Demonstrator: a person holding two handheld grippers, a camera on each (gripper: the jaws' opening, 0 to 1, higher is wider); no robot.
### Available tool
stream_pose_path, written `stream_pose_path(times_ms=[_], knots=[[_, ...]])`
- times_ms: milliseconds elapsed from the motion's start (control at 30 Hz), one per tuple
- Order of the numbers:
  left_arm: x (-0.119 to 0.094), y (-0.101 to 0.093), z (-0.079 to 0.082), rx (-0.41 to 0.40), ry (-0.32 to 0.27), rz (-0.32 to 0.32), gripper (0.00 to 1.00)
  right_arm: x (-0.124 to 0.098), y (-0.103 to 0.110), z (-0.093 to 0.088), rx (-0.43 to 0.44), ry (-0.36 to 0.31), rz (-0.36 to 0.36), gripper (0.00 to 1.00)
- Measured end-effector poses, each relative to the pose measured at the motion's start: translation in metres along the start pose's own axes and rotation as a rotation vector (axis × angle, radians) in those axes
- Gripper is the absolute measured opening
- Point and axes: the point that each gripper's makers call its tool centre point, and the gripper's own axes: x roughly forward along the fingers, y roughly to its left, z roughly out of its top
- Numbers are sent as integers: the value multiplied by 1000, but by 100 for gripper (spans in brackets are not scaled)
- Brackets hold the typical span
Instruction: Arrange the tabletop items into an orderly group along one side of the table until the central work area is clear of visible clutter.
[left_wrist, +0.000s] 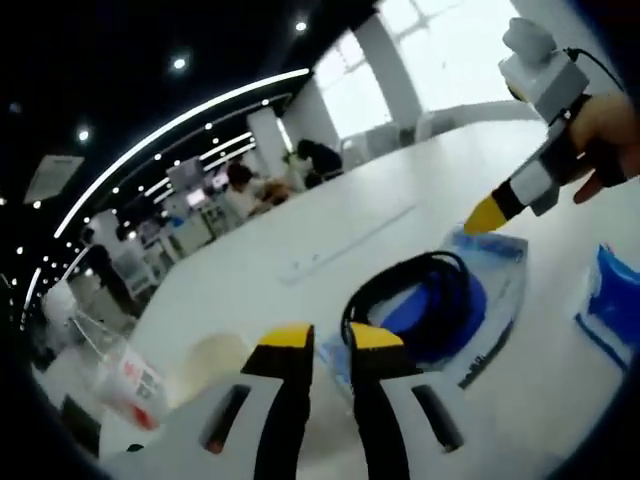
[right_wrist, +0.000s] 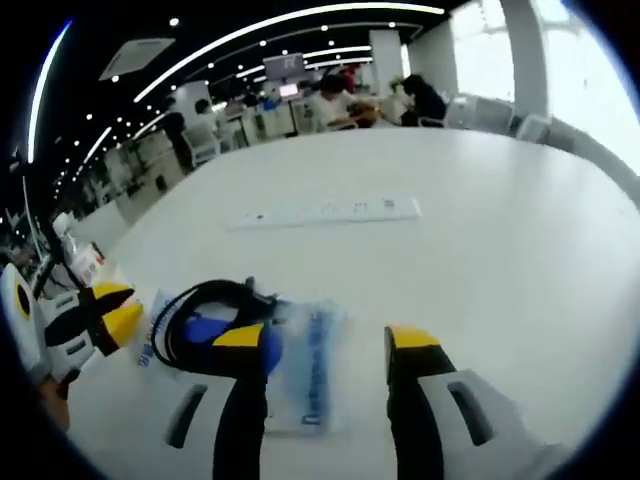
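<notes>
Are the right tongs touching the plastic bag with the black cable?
Cannot tell. In the right gripper view the open right tongs overlap the plastic bag beside the black cable; no contact or gap is plain.

Big open office. Long white table (right_wrist: 480, 260) stretches ahead of the jaws. Dark ceiling (right_wrist: 90, 40) with curved light strips (right_wrist: 300, 14) and small spotlights (left_wrist: 179, 63). Bright windows (left_wrist: 440, 50) and white pillars (right_wrist: 525, 55) far beyond the jaw tips. People (right_wrist: 335, 100) seated at desks (right_wrist: 250, 120) with screens (right_wrist: 283, 66) past the table's far end.
</notes>
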Motion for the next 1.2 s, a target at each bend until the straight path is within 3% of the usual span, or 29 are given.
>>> stream_pose_path(times_ms=[133, 233, 333, 433, 633, 933, 1200], knots=[[-10, -6, 15, -24, -29, -40, 21, -16, 4, 6, 13, -10, 31, 62], [-17, -9, 17, -65, -21, -63, 29, -28, 7, 3, 23, 6, 40, 69], [-22, -12, 16, -51, -12, -69, 34, -40, 11, 0, 36, 18, 55, 73], [-29, -15, 15, -82, 1, -96, 40, -55, 17, -7, 40, 48, 76, 76], [-45, -20, 30, -99, -48, -143, 56, -83, 23, -21, 27, 81, 81, 85], [-64, -21, 34, -164, -50, -182, 79, -114, 28, -39, 59, 119, 92, 90], [-82, -24, 32, -213, -22, -208, 91, -131, 35, -62, 57, 150, 96, 88]])
